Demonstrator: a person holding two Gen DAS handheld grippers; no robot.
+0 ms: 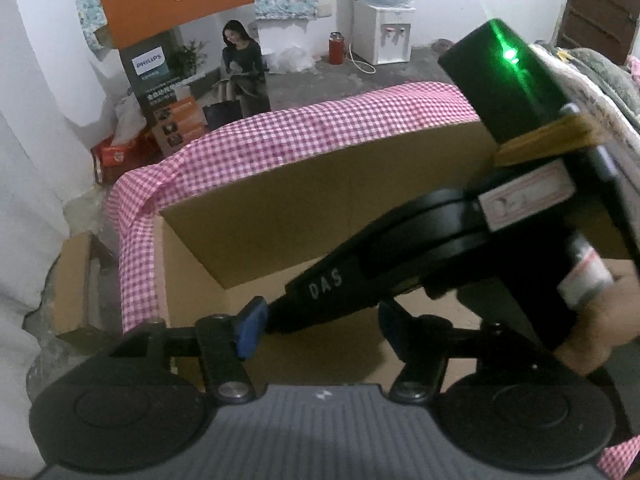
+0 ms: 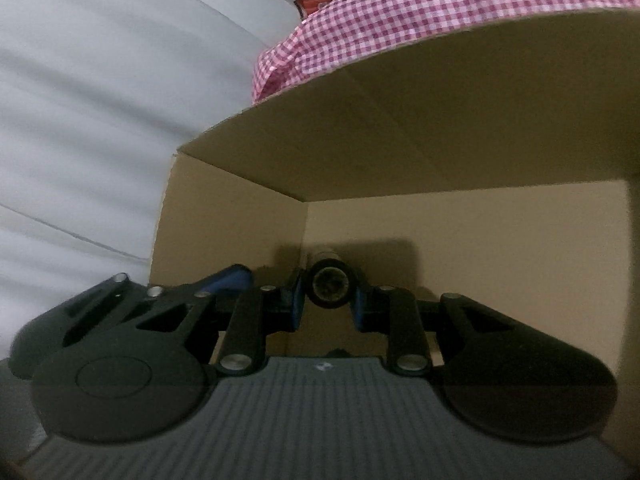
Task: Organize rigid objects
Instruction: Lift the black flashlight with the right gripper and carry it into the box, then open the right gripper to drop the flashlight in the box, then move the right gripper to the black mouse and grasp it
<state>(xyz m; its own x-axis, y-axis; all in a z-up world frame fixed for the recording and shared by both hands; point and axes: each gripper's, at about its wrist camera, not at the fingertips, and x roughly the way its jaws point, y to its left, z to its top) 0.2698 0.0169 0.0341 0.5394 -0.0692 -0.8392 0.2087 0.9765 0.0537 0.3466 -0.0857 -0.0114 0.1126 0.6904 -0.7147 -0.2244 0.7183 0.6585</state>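
An open cardboard box (image 1: 320, 184) stands in front of both grippers, its far flap draped with pink checked cloth (image 1: 280, 132). My right gripper (image 2: 327, 296) is inside the box (image 2: 460, 160) and is shut on a dark cylindrical object (image 2: 329, 285), seen end-on near the box's back corner. My left gripper (image 1: 316, 328) is open and empty above the box. The right gripper's black body (image 1: 440, 248) crosses in front of it in the left wrist view, hiding its right finger. The left gripper's blue pad (image 2: 230, 278) shows in the right wrist view.
White fabric (image 2: 100, 120) lies left of the box. Behind it stand an orange Philips carton (image 1: 168, 60), a water dispenser (image 1: 384, 28) and a red flask (image 1: 337, 48) on the grey floor. Folded bedding (image 1: 600, 76) lies at the right.
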